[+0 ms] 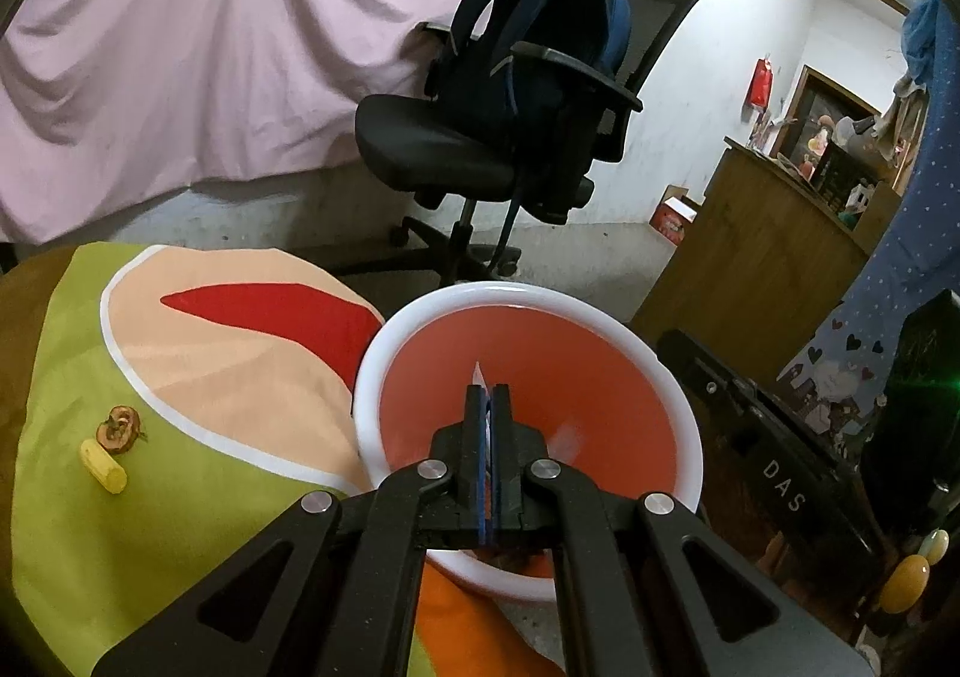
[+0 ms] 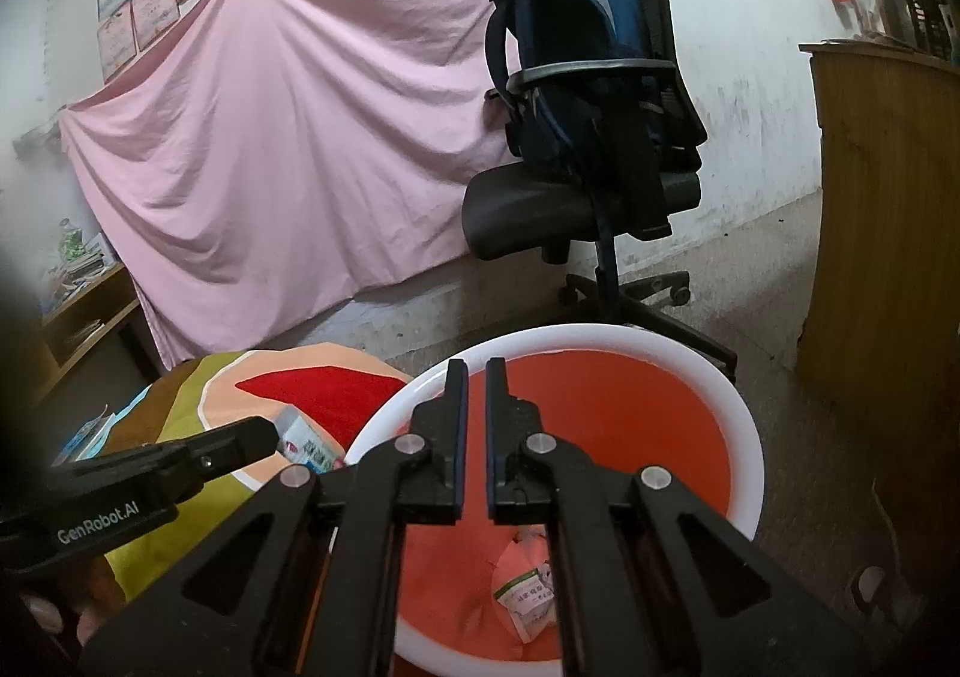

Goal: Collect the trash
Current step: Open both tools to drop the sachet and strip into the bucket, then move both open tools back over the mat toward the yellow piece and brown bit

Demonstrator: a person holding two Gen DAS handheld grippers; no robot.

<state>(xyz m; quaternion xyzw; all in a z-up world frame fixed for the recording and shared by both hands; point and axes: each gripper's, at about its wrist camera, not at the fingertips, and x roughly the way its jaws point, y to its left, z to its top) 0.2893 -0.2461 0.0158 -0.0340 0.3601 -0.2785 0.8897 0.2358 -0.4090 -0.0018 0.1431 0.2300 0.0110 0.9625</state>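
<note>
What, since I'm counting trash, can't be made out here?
Bin bottom: left wrist view, left tool covers it.
Held packet: left wrist view, only a white tip clears the tool.
Pink packet in bin: right wrist view, right tool hides one side; print too small.

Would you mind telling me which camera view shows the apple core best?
The left wrist view: the apple core lies unobstructed on the green cloth beside a yellow piece. The right wrist view does not show it.

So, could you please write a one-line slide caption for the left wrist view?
Left gripper, shut on a paper scrap, above the red bin.
</note>
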